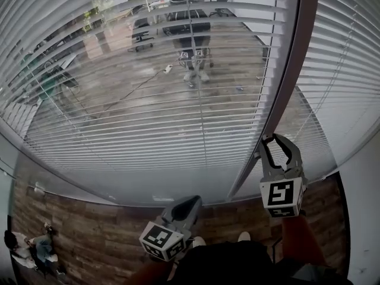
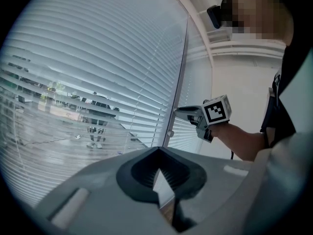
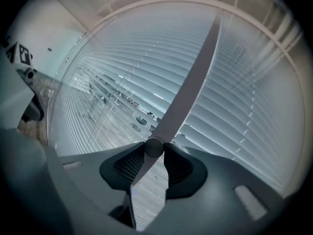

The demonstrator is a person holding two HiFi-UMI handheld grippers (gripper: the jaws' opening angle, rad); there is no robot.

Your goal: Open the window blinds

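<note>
Firmly held: the right gripper (image 1: pixel 278 150) pinches the tilt wand (image 1: pixel 285 82) of the window blinds (image 1: pixel 148 117).

Its fingers (image 3: pixel 129 168) press on the wand's rounded lower end, which runs diagonally up the right of the head view, just in front of the slats. These stand partly tilted, with the street showing through. The left gripper (image 1: pixel 187 205), lower centre, is idle, its fingers together on nothing. Tilting the slats looks like the step in hand. Next, the wand needs rolling about its axis under a firm grip.
</note>
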